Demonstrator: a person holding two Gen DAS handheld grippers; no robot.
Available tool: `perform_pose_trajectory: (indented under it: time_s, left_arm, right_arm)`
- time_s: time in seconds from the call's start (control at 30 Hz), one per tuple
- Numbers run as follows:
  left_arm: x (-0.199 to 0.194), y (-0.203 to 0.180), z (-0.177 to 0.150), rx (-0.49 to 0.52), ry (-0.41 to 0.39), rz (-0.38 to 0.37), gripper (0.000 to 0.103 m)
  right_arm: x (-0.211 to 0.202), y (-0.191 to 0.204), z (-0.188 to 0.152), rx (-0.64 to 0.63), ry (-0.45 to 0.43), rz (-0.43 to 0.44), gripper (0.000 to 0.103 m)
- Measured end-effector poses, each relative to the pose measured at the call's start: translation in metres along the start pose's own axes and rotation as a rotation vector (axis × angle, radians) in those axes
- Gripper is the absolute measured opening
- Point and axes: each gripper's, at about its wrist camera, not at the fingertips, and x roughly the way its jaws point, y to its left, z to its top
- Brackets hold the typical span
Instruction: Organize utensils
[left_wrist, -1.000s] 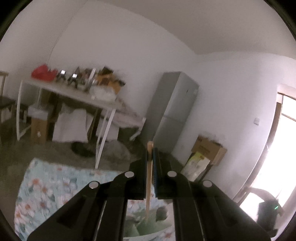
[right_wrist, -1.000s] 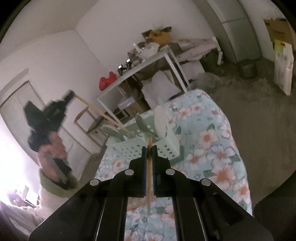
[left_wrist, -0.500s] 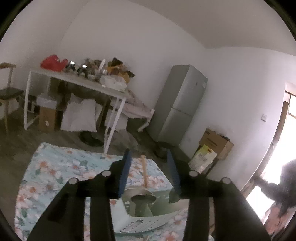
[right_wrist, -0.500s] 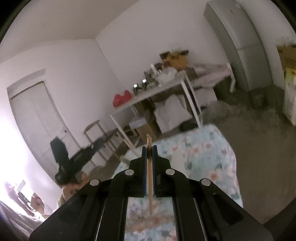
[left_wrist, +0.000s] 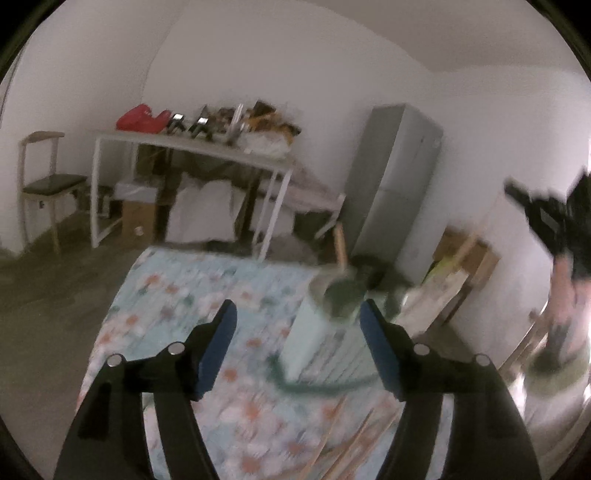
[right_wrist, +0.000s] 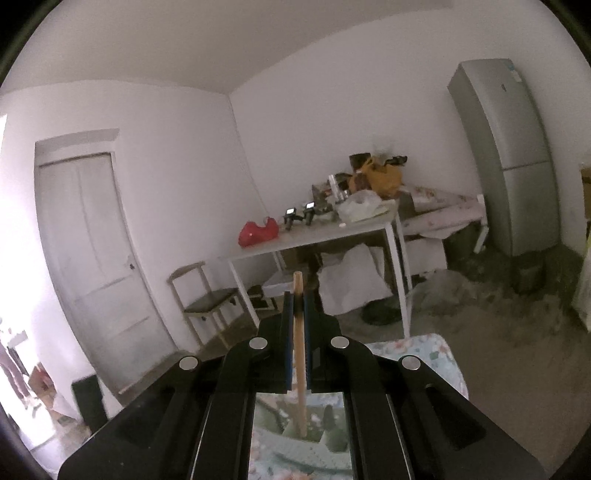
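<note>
Right gripper (right_wrist: 298, 306): jaws pinched flat on a thin pale wooden stick, chopstick-like (right_wrist: 300, 354), held near its upper end; shaft hangs roughly upright between the pads, lower tip reaching into the pale green perforated plastic utensil basket (right_wrist: 306, 448) directly below. Judged light, stiff, smooth and round, so prone to pivot or slide in the pads; a hold near the top suits a vertical drop but leaves the low end free to swing. Left gripper (left_wrist: 297, 343): jaws wide apart, nothing between them, hovering over the floral blue-and-white tablecloth (left_wrist: 177, 295) beside the same basket (left_wrist: 317, 350), which already holds a dark green spoon-like utensil with a wooden handle (left_wrist: 341, 288). Further loose wooden sticks (left_wrist: 354, 439) lie on the cloth near the basket's front edge; that view is motion-blurred, count uncertain. Loose sticks lie flat and thin, so a pickup probably wants a pinch across mid-shaft.
</note>
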Motion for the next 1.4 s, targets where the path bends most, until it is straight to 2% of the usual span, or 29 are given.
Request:
perform_pose_trajectory:
  time_s: [0.23, 0.33, 0.43, 0.5, 0.57, 0.67, 0.8, 0.93, 1.03, 1.17, 1.2, 1.3, 1.4]
  left_arm:
    - [0.000, 0.003, -0.058, 0.062, 0.119, 0.120, 0.068]
    - [0.002, 0.003, -0.075, 0.048, 0.159, 0.125, 0.068]
    - [0.006, 0.005, -0.085, 0.021, 0.189, 0.114, 0.068]
    - [0.009, 0.004, -0.085, 0.015, 0.198, 0.107, 0.068]
    - [0.010, 0.003, -0.085, 0.022, 0.202, 0.103, 0.069]
    - [0.013, -0.002, -0.084, 0.041, 0.206, 0.103, 0.070]
    - [0.017, 0.000, -0.086, 0.030, 0.218, 0.101, 0.072]
    - [0.020, 0.004, -0.089, 0.016, 0.234, 0.107, 0.072]
    - [0.023, 0.008, -0.092, 0.013, 0.251, 0.121, 0.072]
    - [0.027, 0.014, -0.095, 0.001, 0.271, 0.133, 0.072]
    - [0.029, 0.016, -0.096, -0.002, 0.278, 0.137, 0.073]
    - [0.030, 0.019, -0.097, -0.007, 0.286, 0.143, 0.073]
    - [0.030, 0.020, -0.098, -0.010, 0.290, 0.144, 0.073]
  right_arm:
    - [0.049, -0.001, -0.017, -0.021, 0.060, -0.010, 0.003]
    - [0.069, -0.002, -0.031, -0.032, 0.108, -0.019, 0.004]
    - [0.087, -0.008, -0.045, -0.031, 0.195, -0.040, 0.006]
    - [0.093, -0.014, -0.050, -0.028, 0.231, -0.067, 0.017]
    - [0.087, -0.016, -0.049, -0.018, 0.219, -0.082, 0.035]
    - [0.071, -0.019, -0.041, -0.009, 0.166, -0.100, 0.046]
    - [0.038, -0.020, -0.030, 0.004, 0.093, -0.119, 0.050]
    - [0.010, -0.023, -0.039, 0.059, 0.100, -0.101, 0.052]
    - [0.003, -0.029, -0.064, 0.143, 0.203, -0.065, 0.052]
    - [0.009, -0.038, -0.124, 0.302, 0.428, -0.044, 0.052]
    - [0.012, -0.042, -0.148, 0.366, 0.505, -0.037, 0.052]
    - [0.018, -0.047, -0.201, 0.518, 0.642, -0.023, 0.050]
    - [0.025, -0.051, -0.240, 0.648, 0.727, -0.023, 0.045]
